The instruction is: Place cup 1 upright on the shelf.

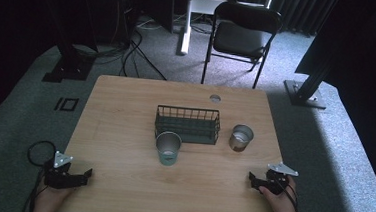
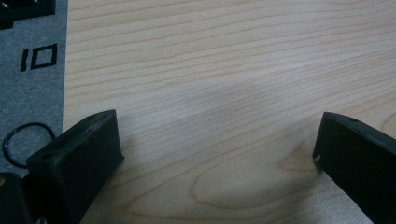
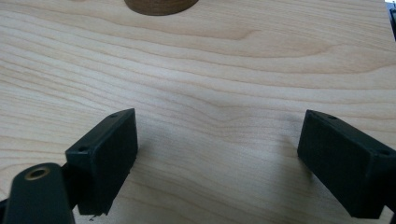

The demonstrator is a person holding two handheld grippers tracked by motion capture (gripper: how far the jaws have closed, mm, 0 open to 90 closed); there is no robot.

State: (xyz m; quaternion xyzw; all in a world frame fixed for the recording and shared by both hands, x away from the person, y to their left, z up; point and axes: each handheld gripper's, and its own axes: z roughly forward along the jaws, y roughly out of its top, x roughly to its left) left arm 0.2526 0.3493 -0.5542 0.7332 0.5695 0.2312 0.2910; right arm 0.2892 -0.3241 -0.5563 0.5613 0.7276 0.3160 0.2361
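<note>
Both tongs rest released at the lower corners of the frame: left tongs (image 1: 83,175), right tongs (image 1: 254,179). The nearest cup (image 1: 167,147) stands at centre, touching the wire basket (image 1: 187,124); a careless reach could topple it.

Pale matt wood-grain table (image 1: 124,131), two shiny metal cups (image 1: 167,145), dark wire basket (image 1: 187,123).

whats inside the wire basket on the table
Through the bars of the wire basket nothing shows inside, just table wood. Its near left corner is covered by the metal cup standing in front.
</note>
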